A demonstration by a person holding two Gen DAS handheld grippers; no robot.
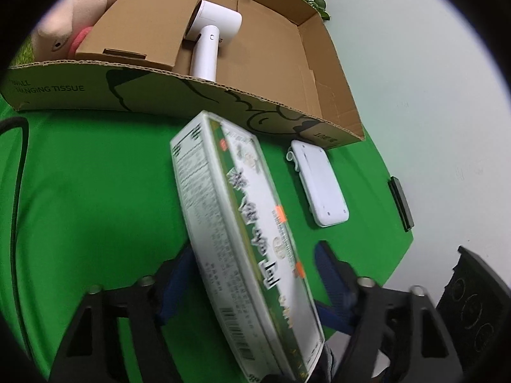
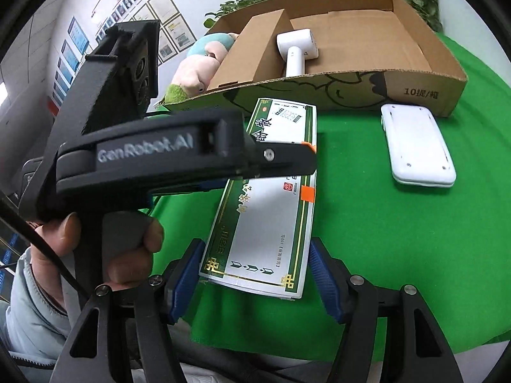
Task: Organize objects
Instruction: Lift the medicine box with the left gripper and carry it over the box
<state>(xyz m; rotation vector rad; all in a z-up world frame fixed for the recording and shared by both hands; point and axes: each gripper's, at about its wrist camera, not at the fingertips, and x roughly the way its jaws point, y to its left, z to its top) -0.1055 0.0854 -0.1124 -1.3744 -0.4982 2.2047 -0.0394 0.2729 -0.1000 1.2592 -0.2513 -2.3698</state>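
A long white and green box [image 1: 242, 239] with gold lettering lies tilted between the fingers of my left gripper [image 1: 255, 274]; the jaws stand wide and the right pad [image 1: 332, 281] is clear of it. In the right wrist view the same box [image 2: 265, 210] rests on the green cloth with the left gripper [image 2: 281, 159] across its middle. My right gripper [image 2: 255, 274] is open around the box's near end, pads apart from it. A white flat device [image 1: 319, 185] lies right of the box; it also shows in the right wrist view [image 2: 415, 143].
A cardboard box [image 1: 223, 95] stands behind, holding a white hair dryer [image 1: 210, 38] and a plush toy [image 1: 73, 22]; the cardboard box also shows in the right wrist view [image 2: 424, 92]. A black phone [image 1: 400, 198] lies at the cloth's right edge. A black cable [image 1: 19, 172] runs at the left.
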